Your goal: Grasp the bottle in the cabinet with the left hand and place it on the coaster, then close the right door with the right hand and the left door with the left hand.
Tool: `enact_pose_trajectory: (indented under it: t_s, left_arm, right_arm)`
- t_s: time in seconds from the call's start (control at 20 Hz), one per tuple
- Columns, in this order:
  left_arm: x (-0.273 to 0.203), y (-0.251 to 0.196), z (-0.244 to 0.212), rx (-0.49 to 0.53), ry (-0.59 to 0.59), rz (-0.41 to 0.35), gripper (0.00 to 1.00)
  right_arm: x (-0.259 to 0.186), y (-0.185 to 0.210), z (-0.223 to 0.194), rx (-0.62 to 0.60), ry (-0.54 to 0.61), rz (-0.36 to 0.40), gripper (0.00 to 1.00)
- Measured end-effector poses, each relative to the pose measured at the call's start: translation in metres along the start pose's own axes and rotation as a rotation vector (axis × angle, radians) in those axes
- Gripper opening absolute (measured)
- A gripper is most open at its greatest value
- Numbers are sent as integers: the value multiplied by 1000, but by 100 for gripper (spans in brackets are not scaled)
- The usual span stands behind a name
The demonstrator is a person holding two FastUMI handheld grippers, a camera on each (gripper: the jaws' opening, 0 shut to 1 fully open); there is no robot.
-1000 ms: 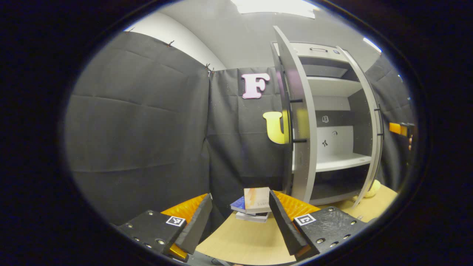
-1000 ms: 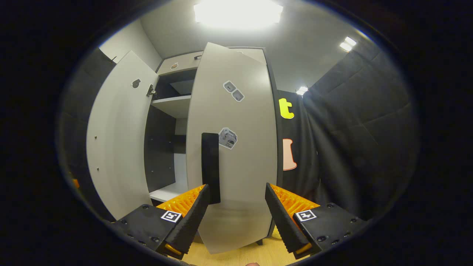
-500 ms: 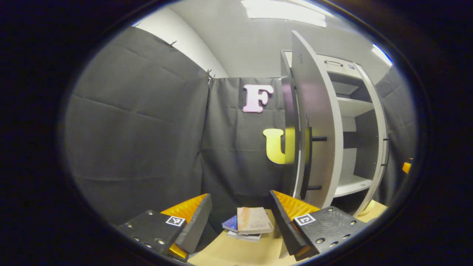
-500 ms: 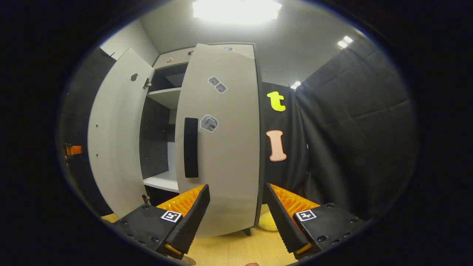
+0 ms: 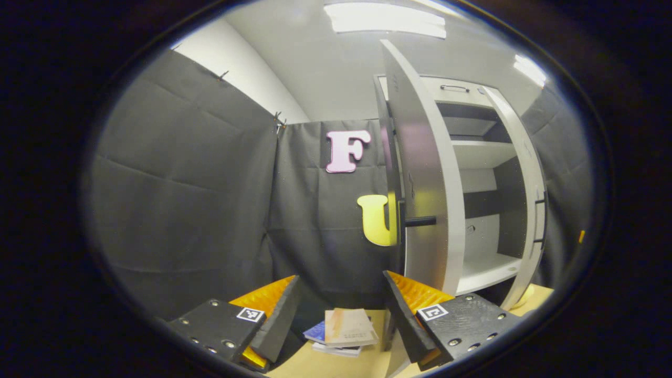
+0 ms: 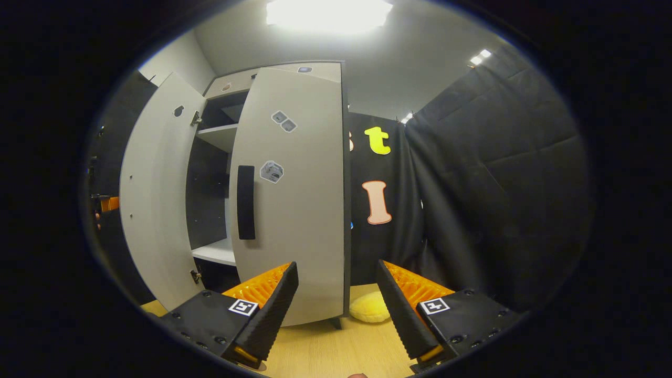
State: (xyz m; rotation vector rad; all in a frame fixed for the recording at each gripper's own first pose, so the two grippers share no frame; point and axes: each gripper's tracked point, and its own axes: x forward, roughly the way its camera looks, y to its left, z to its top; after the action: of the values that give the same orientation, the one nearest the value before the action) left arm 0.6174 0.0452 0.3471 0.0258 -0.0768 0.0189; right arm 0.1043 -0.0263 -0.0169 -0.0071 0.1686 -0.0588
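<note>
- From my left hand-held gripper, I see the fingers spread wide with nothing between them, hanging over the desk.
- Past those fingers a small stack of books lies on the desk, near the foot of the cabinet.
- The left door stands swung out towards me, edge-on, with its dark handle sticking out (the shelves behind it look bare from this angle).
- My right hand-held gripper is also wide apart and holds nothing; it sits in front of the right door, not touching it.
- The right door is partly shut, with a gap still showing the shelves between it and the left door.
- A yellow soft thing rests on the desk just beside the right door's lower corner.
- At the far left edge of the right gripper view I can make out the other gripper's orange part.
- I can't find the bottle or the coaster here.
</note>
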Motion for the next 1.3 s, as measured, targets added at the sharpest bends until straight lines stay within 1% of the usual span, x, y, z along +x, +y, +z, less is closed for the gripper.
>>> enact_pose_trajectory:
  t_s: [0.1,0.15,0.2,0.25,0.3,0.35,0.4,0.45,0.5,0.55,0.65,0.8,0.85,0.9,0.95,1.0,1.25,1.3]
  left_arm:
    - [0,-4,2,5,-8,3,93]
    - [0,-4,-1,0,-10,4,94]
    - [-1,-3,0,0,-11,8,95]
    - [-2,-4,2,10,-18,11,96]
    - [-3,-7,3,19,-25,11,82]
    - [-5,-11,4,16,-29,3,96]
    - [-5,-15,4,3,-32,-12,96]
    - [-6,-23,4,-12,-31,-28,97]
    - [-9,-36,5,-22,-35,-41,97]
    - [-12,-46,6,-21,-39,-49,96]
    - [-21,-59,9,-7,-46,-54,96]
    - [-20,-76,9,-6,-49,-76,96]
    - [-20,-83,9,-6,-50,-86,96]
    - [-21,-89,10,-4,-55,-95,96]
    - [-20,-98,11,0,-58,-105,96]
    - [-19,-107,11,3,-63,-116,96]
    - [-16,-155,20,-14,-104,-165,97]
    - [-14,-167,27,-16,-120,-175,97]
  right_arm:
    - [-5,-7,-2,-2,5,-2,96]
    - [-6,-10,-4,-3,8,-5,92]
    - [-7,-13,-7,-1,11,-7,96]
    - [-8,-15,-8,3,13,-7,96]
    - [-9,-17,-9,4,15,-7,96]
    - [-9,-18,-10,3,18,-7,96]
    - [-8,-19,-10,1,20,-6,96]
    - [-8,-20,-11,0,20,-5,92]
    - [-9,-23,-12,2,20,-4,92]
    - [-9,-23,-13,6,21,-2,96]
    - [-7,-24,-14,6,28,2,96]
    - [-7,-30,-14,-3,33,-1,96]
    - [-9,-32,-15,-3,34,-1,92]
    - [-10,-34,-15,-4,35,-3,96]
    - [-10,-36,-16,-7,36,-5,92]
    - [-12,-39,-18,-12,39,-9,96]
    - [-19,-58,-19,-28,44,-37,96]
    - [-19,-62,-21,-30,47,-44,92]
